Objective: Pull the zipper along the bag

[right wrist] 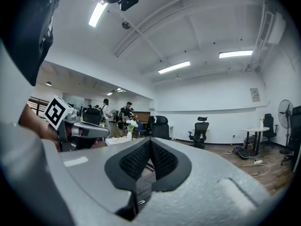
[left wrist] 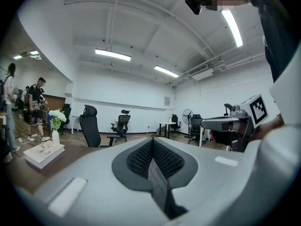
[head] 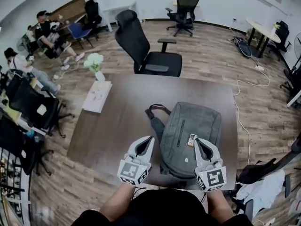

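A grey backpack lies flat on the dark brown table, with a dark zipper line running down its front panel and a small orange and white tag beside it. My left gripper hovers over the table at the bag's left edge, shut with nothing in it. My right gripper hangs over the bag's near part, just right of the tag, also shut and holding nothing. Both point level out into the room. The left gripper view shows meshed pads and the right gripper; the right gripper view shows closed pads.
A black office chair stands behind the table. A white book and a vase of white flowers sit at the table's far left corner. Several people sit at the left. A white cable trails on the floor to the right.
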Motion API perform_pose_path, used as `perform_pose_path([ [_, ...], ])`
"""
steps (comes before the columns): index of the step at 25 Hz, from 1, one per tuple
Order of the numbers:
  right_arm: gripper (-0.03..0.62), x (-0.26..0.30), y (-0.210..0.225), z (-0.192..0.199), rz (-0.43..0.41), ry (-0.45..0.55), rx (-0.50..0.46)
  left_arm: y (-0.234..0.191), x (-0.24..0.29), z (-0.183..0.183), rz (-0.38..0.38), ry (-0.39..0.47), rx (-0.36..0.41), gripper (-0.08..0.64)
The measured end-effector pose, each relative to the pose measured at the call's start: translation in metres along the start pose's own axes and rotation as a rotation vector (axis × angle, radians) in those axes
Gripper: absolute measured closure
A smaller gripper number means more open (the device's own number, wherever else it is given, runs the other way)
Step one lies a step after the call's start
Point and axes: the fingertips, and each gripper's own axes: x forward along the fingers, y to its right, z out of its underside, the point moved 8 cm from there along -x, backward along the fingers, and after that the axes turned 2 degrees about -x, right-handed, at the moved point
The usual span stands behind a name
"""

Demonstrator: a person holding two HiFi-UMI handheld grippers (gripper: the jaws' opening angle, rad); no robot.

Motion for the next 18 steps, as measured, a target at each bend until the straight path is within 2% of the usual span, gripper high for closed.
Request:
perform_pose_path([
  [9,0.591,0.008,-0.01,-0.001,-0.044,0.016,-0.014,-0.005,-0.017,0.002,-0.044,-0.008,0.016,0.54],
  [18,0.591,0.012,-0.013,-0.004,-0.053,0.021,-0.037,-0.007,-0.024,0.002,-0.064,-0.018,0.016,0.54],
])
